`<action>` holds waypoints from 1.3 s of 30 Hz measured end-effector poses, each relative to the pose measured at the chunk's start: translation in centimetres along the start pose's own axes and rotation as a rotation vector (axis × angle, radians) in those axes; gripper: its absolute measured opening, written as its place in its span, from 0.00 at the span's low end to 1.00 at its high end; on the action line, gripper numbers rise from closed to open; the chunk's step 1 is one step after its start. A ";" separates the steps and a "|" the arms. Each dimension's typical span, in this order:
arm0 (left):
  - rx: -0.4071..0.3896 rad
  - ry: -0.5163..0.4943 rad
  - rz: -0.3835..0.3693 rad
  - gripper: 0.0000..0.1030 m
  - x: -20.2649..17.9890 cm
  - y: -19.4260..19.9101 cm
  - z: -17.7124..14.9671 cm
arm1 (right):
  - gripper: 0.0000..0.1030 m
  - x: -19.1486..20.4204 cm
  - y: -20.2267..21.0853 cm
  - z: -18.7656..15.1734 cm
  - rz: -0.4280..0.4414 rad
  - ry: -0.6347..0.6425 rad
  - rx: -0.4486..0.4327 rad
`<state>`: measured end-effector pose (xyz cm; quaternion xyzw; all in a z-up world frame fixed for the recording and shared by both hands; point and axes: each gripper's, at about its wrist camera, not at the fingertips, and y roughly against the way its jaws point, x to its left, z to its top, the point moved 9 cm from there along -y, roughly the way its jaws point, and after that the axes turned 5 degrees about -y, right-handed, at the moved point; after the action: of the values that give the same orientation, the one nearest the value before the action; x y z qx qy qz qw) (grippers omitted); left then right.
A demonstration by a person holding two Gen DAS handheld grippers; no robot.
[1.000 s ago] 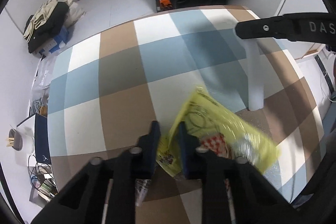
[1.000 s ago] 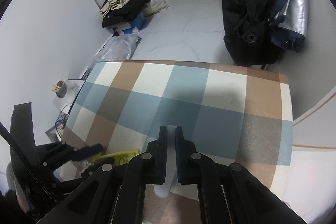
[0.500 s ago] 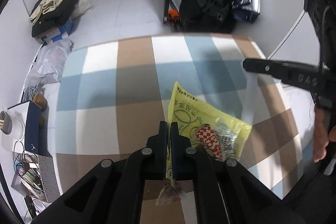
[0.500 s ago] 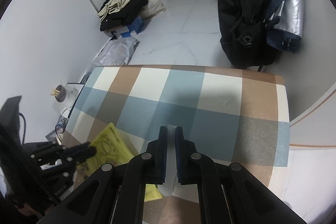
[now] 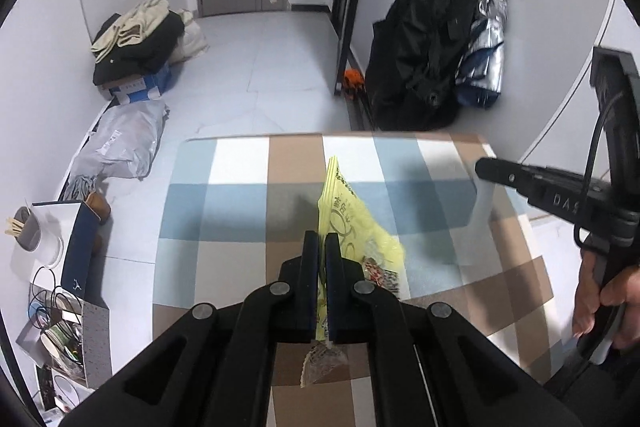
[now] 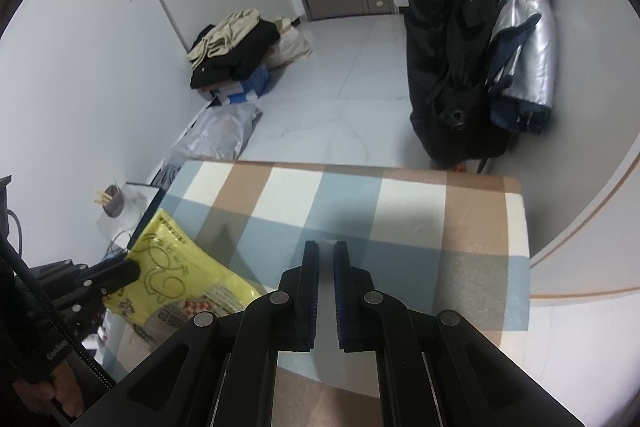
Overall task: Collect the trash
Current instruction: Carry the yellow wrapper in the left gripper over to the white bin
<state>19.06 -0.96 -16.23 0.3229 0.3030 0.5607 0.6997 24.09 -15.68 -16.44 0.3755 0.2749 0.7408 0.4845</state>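
Yellow bag: your trash sack, thin crinkly plastic, light and floppy, hanging above the checkered table.
Left wrist view: your left gripper is pinching the bag's edge flat. Grab a bunched fold, it'll slip otherwise.
Right wrist view: your right gripper is clamped on a pale strip; can't tell what it is. Bag sits off to the left.

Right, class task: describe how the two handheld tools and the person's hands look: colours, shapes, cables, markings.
Both the left tool and right tool are matte black, with angular linkage arms, round silver-grey rivets and blue-edged pads. The right tool carries pale "DAS" lettering and a black cable. The bare right hand grips its handle; the left hand shows a black sleeve.
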 end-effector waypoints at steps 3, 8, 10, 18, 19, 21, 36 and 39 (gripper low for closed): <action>-0.049 0.002 0.017 0.00 0.0 1.1 0.7 | 0.06 0.2 0.2 -0.1 0.002 -0.001 -0.006; -0.098 0.005 0.022 0.00 -0.1 2.1 1.4 | 0.06 0.5 0.4 -0.5 0.003 0.006 -0.011; -0.100 0.012 0.015 0.00 -0.2 2.2 1.4 | 0.06 0.5 0.4 -0.7 0.002 0.005 -0.009; -0.121 0.037 0.029 0.00 0.5 3.0 1.4 | 0.06 0.3 1.2 -0.8 0.019 -0.024 -0.026; -0.118 0.041 0.027 0.00 0.5 3.0 1.2 | 0.06 0.3 1.4 -0.8 0.022 -0.028 -0.032; -0.118 0.045 0.024 0.00 0.4 3.1 1.0 | 0.06 0.3 2.0 -0.8 0.029 -0.036 -0.045; -0.196 0.023 0.051 0.00 0.2 6.1 0.3 | 0.06 0.7 7.3 -4.2 0.045 -0.094 -0.126; -0.232 0.002 0.072 0.00 0.1 7.5 0.5 | 0.06 1.2 8.3 -5.5 0.049 -0.111 -0.136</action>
<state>15.10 0.30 -10.02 0.2499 0.2250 0.6170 0.7115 14.98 -17.99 -12.81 0.3889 0.1874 0.7473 0.5051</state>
